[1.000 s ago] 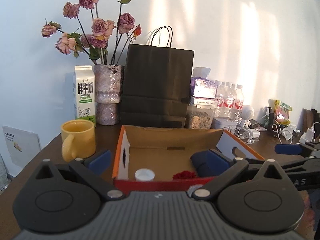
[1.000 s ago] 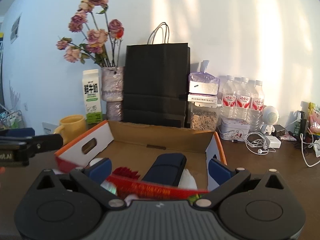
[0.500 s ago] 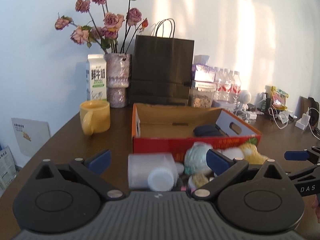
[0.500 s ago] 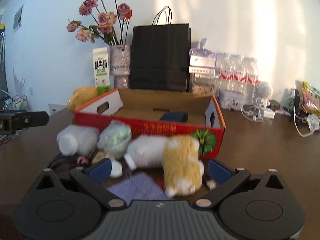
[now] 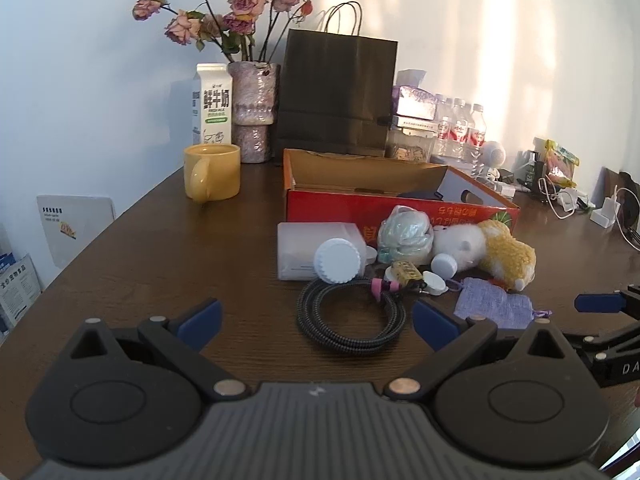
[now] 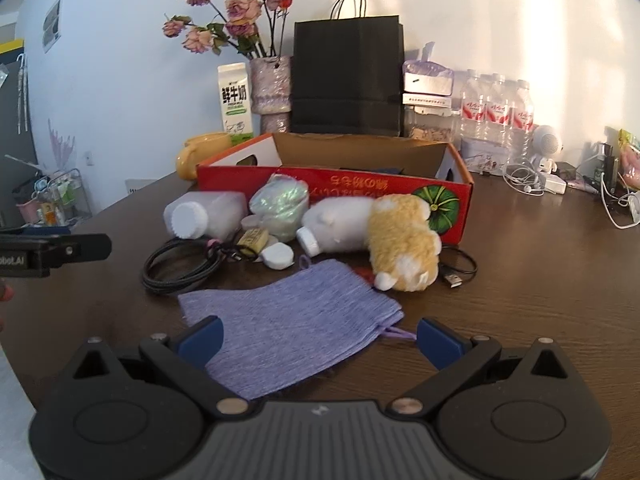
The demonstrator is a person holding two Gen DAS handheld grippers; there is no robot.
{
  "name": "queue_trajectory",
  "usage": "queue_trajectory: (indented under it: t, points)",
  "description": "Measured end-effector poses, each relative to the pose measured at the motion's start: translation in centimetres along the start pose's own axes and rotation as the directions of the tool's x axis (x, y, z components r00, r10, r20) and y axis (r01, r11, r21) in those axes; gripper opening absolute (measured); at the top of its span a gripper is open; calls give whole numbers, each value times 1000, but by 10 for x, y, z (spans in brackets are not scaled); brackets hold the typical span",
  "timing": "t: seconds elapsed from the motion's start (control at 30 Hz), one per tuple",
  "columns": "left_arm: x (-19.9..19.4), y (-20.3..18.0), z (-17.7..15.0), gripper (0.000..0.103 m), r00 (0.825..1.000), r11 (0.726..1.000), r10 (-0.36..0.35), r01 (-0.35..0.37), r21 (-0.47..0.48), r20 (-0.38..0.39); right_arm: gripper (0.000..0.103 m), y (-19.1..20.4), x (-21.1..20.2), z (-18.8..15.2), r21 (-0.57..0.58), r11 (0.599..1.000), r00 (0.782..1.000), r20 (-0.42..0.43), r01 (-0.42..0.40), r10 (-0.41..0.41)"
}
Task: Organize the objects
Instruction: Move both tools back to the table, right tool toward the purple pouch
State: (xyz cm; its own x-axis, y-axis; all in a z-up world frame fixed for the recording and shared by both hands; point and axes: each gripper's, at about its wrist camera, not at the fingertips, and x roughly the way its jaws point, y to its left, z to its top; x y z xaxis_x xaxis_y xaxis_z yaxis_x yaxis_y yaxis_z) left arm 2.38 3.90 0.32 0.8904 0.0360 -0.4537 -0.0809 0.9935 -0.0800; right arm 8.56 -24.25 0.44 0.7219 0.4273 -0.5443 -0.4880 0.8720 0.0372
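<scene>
Hovering with both claws wide and empty: left gripper (image 5: 316,322) facing the coiled cable (image 5: 351,316), right gripper (image 6: 319,338) over the purple pouch (image 6: 292,320). Clutter is lying before the red box (image 6: 332,196); cable is risking snagging the padlock (image 5: 406,271) when lifted.

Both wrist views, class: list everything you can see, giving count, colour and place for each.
Cardboard box: one, red outside, table centre.
Plush toy: one, white and yellow, lying before the box.
Plastic jar: one, translucent, white lid, on its side left of the plush toy.
Coiled cable: one, black, nearest the left claw.
Fabric pouch: one, lilac, flat before the right claw.
Mug: one, yellow, left of the box.
Milk carton: one, white, by the wall.
Paper bag: one, black, behind the box.
Left claw: open.
Right claw: open.
</scene>
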Motion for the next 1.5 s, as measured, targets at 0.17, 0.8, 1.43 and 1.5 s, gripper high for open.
queue_trajectory:
  t: [0.17,0.8,1.43,1.5]
  points:
    - [-1,0,0,103,1000,1000,-6,6,2,2,103,7,4,1,-6,1000,1000,-3,-19,19]
    - [5,3,-5,103,1000,1000,-6,6,-2,-23,103,9,32,9,-13,999,998,-51,-44,44]
    - [22,-21,-8,103,996,997,-53,56,47,-70,103,-19,59,24,-36,996,993,-83,-87,83]
    - [24,-22,-9,103,996,997,-54,57,49,-76,103,-24,60,25,-17,996,994,-75,-83,82]
